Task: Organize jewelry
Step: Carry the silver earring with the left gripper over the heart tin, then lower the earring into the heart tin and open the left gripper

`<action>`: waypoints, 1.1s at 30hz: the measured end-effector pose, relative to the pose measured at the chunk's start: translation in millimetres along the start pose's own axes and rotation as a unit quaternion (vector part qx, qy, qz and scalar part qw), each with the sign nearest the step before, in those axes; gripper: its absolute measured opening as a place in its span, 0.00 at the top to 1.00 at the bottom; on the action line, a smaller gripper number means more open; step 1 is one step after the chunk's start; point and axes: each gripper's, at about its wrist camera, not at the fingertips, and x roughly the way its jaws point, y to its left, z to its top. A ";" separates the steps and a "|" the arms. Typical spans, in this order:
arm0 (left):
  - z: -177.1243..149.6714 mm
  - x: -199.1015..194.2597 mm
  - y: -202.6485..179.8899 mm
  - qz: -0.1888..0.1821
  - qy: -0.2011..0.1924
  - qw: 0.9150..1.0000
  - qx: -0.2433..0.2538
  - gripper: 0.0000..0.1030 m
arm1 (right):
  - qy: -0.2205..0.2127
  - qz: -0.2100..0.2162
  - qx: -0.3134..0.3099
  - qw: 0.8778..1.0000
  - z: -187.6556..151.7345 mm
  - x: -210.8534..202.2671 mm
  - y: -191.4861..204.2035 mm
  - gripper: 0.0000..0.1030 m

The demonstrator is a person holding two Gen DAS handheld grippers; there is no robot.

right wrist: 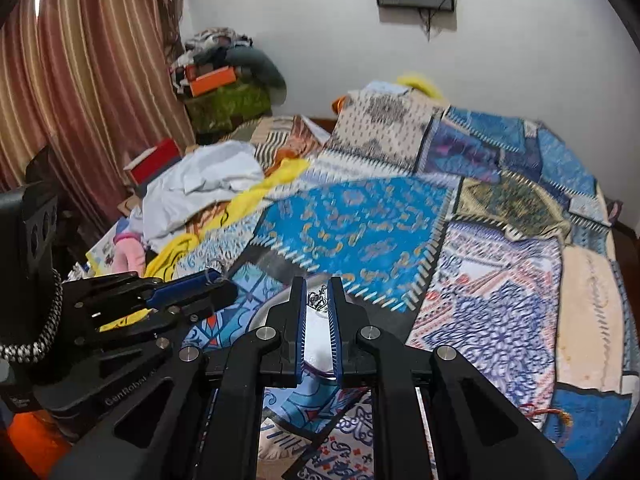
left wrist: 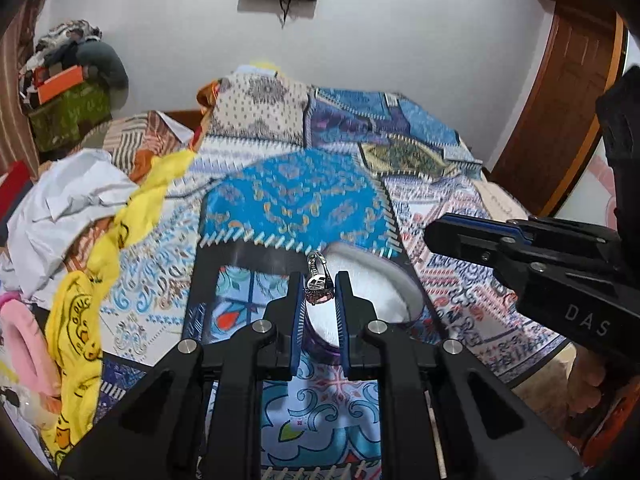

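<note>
The left wrist view shows the left gripper (left wrist: 319, 292) at lower centre, its jaws drawn narrow and clamped on a ring with a pink stone (left wrist: 317, 286), which is held above a white round container (left wrist: 404, 280) lying on the patchwork bedspread (left wrist: 292, 200). At the right edge of that frame the right gripper (left wrist: 440, 236) is seen from the side, pointing toward the container. In the right wrist view the right gripper is seen at lower centre, likewise nearly closed, with a small silver crown-shaped piece (right wrist: 318, 301) pinched between its pads, and the white container is partly hidden behind the fingers. The left gripper is visible at the left of this frame, with something thin and silvery at its tip. No jewelry can be made out inside the container, though much of its interior is covered. The task is therefore judged to be at an early or middle stage: two pieces are lifted and carried over the container, but neither is yet set down. Release into the container appears to remain, and whether further pieces wait elsewhere cannot be told.
</note>
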 end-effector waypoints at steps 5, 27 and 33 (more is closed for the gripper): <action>-5.4 15.6 -2.3 -0.014 0.021 1.000 0.004 0.87 | 0.027 0.012 0.005 1.000 -1.0 16.2 -0.8 0.91; -7.3 2.3 -1.6 0.010 0.019 1.000 0.010 0.79 | 0.074 0.004 -0.001 0.997 -7.8 36.2 -0.7 0.83; -7.1 -11.4 1.7 0.025 0.008 1.000 0.008 0.68 | 0.057 -0.017 -0.011 0.998 -6.9 24.3 2.3 0.62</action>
